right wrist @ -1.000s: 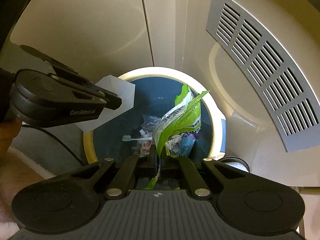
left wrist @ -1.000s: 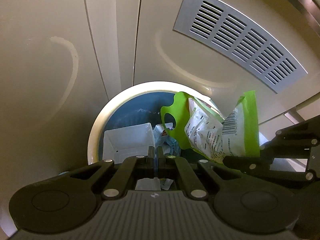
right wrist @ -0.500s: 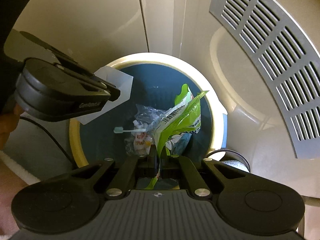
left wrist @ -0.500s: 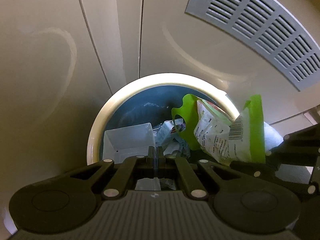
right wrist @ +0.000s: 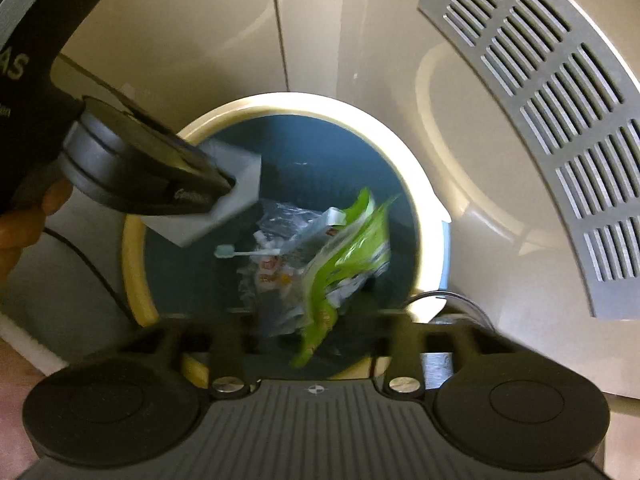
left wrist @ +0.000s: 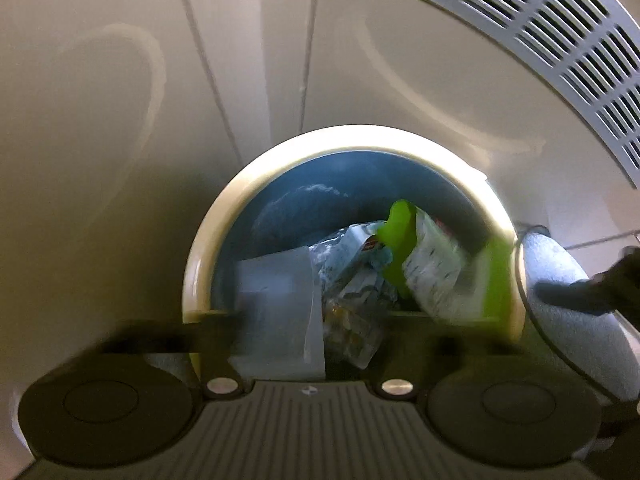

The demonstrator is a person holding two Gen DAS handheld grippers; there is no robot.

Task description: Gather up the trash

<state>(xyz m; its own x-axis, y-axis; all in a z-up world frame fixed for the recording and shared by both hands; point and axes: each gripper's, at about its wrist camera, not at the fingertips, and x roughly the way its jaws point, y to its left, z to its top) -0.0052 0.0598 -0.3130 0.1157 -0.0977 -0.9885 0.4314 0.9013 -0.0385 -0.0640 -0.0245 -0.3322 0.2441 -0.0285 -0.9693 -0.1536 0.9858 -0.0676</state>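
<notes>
Both grippers hang over a round bin with a cream rim and a blue inside. My left gripper is opening, its jaws blurred and spread wide. A translucent white plastic piece lies loose between them, over the bin. My right gripper is opening too, and a green and white wrapper drops free between its jaws into the bin. Crumpled clear wrappers and a toothbrush lie at the bottom. The right wrist view shows the left gripper beside the white piece.
Beige cabinet panels with a grey vent grille rise behind the bin. A white round object stands just right of the bin. A black cable runs on the floor at the left, near a person's hand.
Both grippers have gone from shut to spread apart. The white piece and the green wrapper have come loose and are sinking toward the bin. Both hands have dropped a little closer to it.
</notes>
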